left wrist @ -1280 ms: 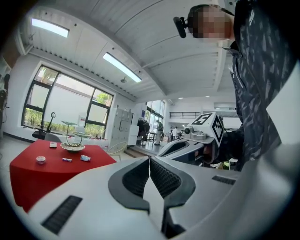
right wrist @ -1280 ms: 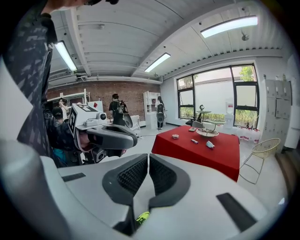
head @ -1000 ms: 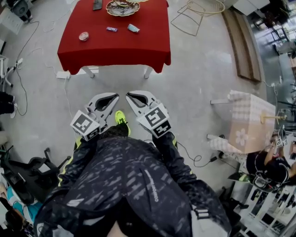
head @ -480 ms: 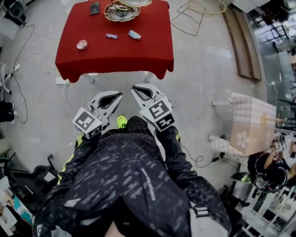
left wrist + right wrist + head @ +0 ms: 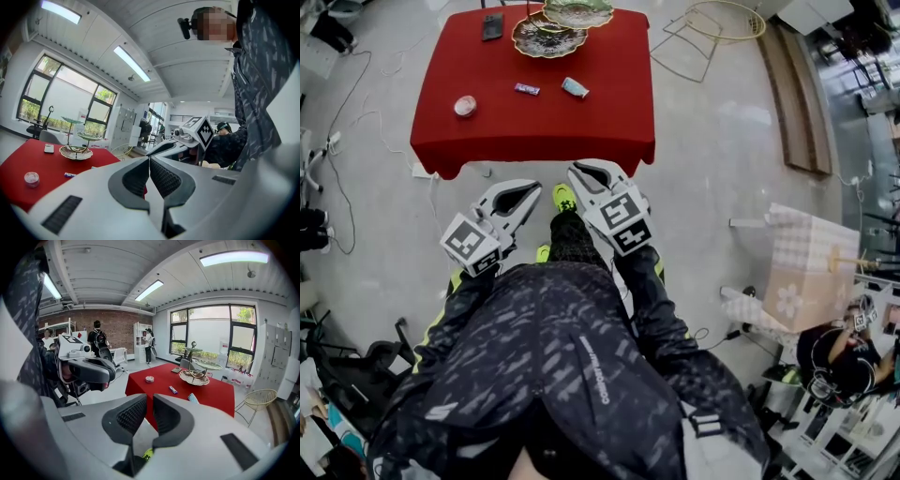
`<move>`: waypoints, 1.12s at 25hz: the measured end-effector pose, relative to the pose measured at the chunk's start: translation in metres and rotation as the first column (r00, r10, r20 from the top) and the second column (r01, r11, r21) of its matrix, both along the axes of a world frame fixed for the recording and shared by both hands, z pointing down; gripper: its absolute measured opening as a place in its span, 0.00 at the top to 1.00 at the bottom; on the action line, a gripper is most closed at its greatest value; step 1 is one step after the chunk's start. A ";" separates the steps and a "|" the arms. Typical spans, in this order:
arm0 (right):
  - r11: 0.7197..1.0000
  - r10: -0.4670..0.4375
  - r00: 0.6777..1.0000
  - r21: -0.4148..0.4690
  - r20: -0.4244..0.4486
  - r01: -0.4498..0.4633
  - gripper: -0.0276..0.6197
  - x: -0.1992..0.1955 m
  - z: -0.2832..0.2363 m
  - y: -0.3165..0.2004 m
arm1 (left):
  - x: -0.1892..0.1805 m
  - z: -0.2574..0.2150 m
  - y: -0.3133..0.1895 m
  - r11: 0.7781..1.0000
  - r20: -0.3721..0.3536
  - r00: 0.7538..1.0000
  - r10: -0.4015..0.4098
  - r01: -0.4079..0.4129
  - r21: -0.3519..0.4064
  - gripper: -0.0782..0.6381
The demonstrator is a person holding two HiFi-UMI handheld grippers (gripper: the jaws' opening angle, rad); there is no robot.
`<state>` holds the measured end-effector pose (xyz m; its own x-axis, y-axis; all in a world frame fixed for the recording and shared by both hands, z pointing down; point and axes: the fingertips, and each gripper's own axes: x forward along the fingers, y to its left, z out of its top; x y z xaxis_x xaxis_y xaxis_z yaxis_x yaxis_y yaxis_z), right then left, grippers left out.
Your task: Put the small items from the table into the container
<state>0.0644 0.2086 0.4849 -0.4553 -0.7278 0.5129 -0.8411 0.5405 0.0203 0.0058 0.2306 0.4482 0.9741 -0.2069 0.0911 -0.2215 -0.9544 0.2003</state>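
Fingers (image 5: 132, 177) of the left gripper (image 5: 528, 190) are clenched together on nothing, and the right gripper (image 5: 581, 172) is closed and empty too. Both hang over the grey floor (image 5: 712, 141), just short of the red-clothed table (image 5: 534, 131). On the cloth lie a small round pink tin (image 5: 465, 106), a blue-wrapped sweet (image 5: 526, 89) and a pale blue packet (image 5: 574, 88), all near the tiered scalloped dish stand (image 5: 546, 37).

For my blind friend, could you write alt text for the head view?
Seen from above, a person holds the left gripper and right gripper, both shut, before a red table with a dish, a tin and two packets.
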 end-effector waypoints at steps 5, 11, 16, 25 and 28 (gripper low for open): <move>0.999 -0.029 1.000 -0.031 0.011 0.029 0.91 0.012 0.017 -0.040 | 0.017 0.007 -0.042 1.000 0.005 1.000 -0.011 0.011 -0.005 0.87; 0.996 -0.053 0.998 -0.074 0.014 0.054 0.84 0.034 0.037 -0.090 | 0.038 0.016 -0.091 0.999 0.017 0.999 -0.035 0.035 -0.018 0.87; 0.991 -0.074 0.997 -0.110 0.014 0.075 0.78 0.048 0.049 -0.126 | 0.054 0.019 -0.123 0.998 0.030 0.998 -0.046 0.047 -0.038 0.87; 0.976 -0.105 0.994 -0.193 0.011 0.105 0.68 0.070 0.085 -0.169 | 0.076 0.030 -0.166 0.995 0.039 0.997 -0.073 0.075 -0.063 0.87; 0.969 -0.112 0.994 -0.221 0.009 0.111 0.66 0.077 0.100 -0.182 | 0.080 0.036 -0.180 0.993 0.046 0.995 -0.090 0.093 -0.072 0.87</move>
<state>0.1419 0.0270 0.5849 -0.5253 -0.5408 0.6569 -0.7754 0.6223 -0.1078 0.0855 0.0510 0.4843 0.9463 -0.2861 0.1503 -0.3169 -0.9127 0.2581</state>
